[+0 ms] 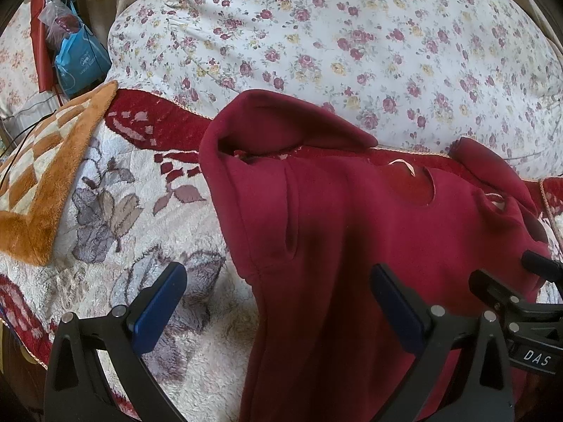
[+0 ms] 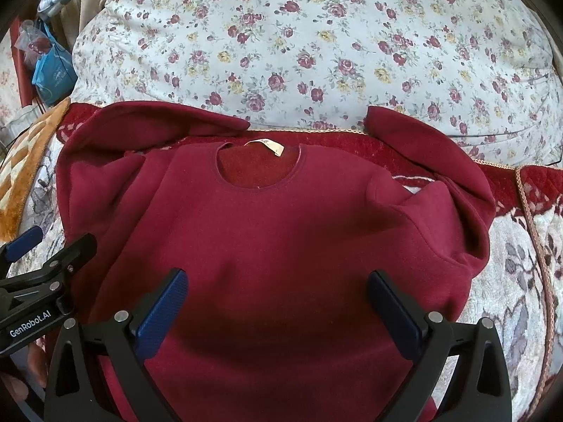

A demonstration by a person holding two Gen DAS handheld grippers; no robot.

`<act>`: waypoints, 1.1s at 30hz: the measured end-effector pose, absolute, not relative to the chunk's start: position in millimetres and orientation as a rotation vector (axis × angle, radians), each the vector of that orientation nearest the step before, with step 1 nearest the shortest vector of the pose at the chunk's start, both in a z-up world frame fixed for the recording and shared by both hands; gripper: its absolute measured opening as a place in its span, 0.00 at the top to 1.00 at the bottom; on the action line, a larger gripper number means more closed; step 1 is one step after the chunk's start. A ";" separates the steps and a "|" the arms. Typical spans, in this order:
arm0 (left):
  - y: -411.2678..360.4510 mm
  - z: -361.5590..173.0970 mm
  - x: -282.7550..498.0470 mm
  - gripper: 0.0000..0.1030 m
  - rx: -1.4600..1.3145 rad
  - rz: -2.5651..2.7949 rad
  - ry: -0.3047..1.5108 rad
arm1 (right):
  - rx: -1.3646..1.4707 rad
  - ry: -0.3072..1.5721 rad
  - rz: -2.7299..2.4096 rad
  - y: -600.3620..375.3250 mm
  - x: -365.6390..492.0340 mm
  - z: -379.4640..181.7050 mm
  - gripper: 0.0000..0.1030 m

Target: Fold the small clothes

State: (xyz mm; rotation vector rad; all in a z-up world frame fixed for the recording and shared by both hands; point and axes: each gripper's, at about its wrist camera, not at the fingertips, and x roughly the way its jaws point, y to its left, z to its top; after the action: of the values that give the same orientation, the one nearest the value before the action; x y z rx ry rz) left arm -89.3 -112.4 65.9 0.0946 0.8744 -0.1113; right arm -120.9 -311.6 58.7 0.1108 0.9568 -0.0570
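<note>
Two grippers, left [image 1: 278,302] and right [image 2: 278,306], spread wide above fleecy maroon sweatshirt [image 2: 281,246].

I read daylight bright on floral quilt [image 2: 316,35]; soft shadow darkens lower red sweater [image 2: 281,246]. Focus sharp at centre. Fisheye bends edges; corners vignette black.

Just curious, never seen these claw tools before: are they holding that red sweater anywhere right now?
No. Both the left gripper and right gripper are open above the red sweater, with nothing between their fingers. The sweater lies loose on the blanket.
</note>
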 end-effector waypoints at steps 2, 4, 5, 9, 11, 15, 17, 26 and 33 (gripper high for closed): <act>-112.1 66.2 -88.8 0.00 0.095 -0.110 0.874 | 0.108 0.959 -0.057 -311.5 -120.4 58.5 0.00; -110.0 66.1 -87.5 0.00 0.084 -0.105 0.874 | 0.104 0.960 -0.056 -311.4 -119.3 58.1 0.00; -107.7 66.0 -85.8 0.00 0.073 -0.101 0.877 | 0.103 0.961 -0.057 -311.2 -118.6 57.6 0.00; -97.9 66.4 -77.9 0.00 0.041 -0.083 0.885 | 0.097 0.966 -0.054 -309.7 -115.2 55.8 0.00; -90.1 66.5 -73.0 0.00 0.015 -0.068 0.889 | 0.096 0.969 -0.043 -308.3 -111.9 56.3 0.00; -75.4 64.6 -62.5 0.00 -0.038 -0.029 0.902 | 0.097 0.929 -0.007 -305.4 -95.2 68.6 0.00; -67.3 60.7 -56.1 0.00 -0.050 0.006 0.914 | 0.102 0.902 0.041 -301.8 -81.0 76.4 0.00; -34.1 42.3 -33.1 0.00 -0.088 0.110 0.989 | 0.471 0.957 0.228 -297.0 24.7 72.1 0.00; -20.4 36.0 -22.1 0.00 -0.086 0.139 1.010 | 0.725 1.078 0.270 -275.1 94.5 25.6 0.00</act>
State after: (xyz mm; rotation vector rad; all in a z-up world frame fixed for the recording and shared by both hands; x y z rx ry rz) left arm -22.1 -20.4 36.0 -0.0856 1.0097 0.1386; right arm 94.5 -275.1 25.6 0.7250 1.0784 0.2703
